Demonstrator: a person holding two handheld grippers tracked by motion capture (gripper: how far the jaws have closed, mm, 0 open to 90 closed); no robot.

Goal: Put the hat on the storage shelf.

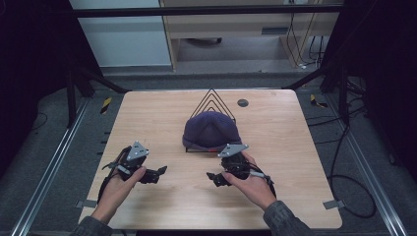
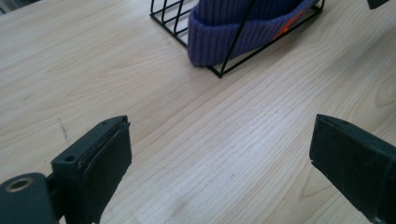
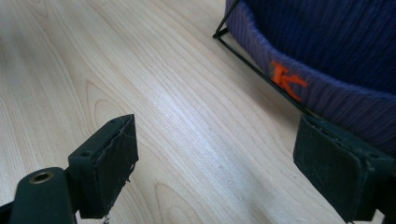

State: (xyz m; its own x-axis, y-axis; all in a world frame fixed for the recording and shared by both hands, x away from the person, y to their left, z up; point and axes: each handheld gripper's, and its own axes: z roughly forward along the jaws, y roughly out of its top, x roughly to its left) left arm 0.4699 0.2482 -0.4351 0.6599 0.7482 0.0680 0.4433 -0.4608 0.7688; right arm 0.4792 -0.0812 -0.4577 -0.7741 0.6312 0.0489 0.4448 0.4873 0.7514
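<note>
Left hand-held gripper (image 1: pixel 160 171) is being held low over the tabletop (image 1: pixel 147 118), left of and nearer the person than the beanie (image 1: pixel 211 129), jaws standing wide apart with nothing between them, as the left gripper view is showing bare wood in the gap. The beanie, purple ribbed knit, is being carried on a black wire rack (image 1: pixel 212 101) near the tabletop's middle, well apart from the left gripper. Judged step: both grippers are being brought in for a grab at the folded cuff (image 2: pixel 219 42). For a clean grab, the left one is best being swung in toward the cuff's near-left corner, pads being set on knit only, not on wire. Crown is pointing up and away, leaning on the rack's triangular loops; cuff opening is facing down and toward the person; long axis is running along the cuff, left to right across the tabletop. The orange letter (image 3: pixel 288 79) is sitting on the cuff's right part. Right hand-held gripper (image 1: pixel 212 177) is also being held wide open and empty, its far jaw just beside the cuff and rack base wire; it should be kept clear of that wire while closing.
</note>
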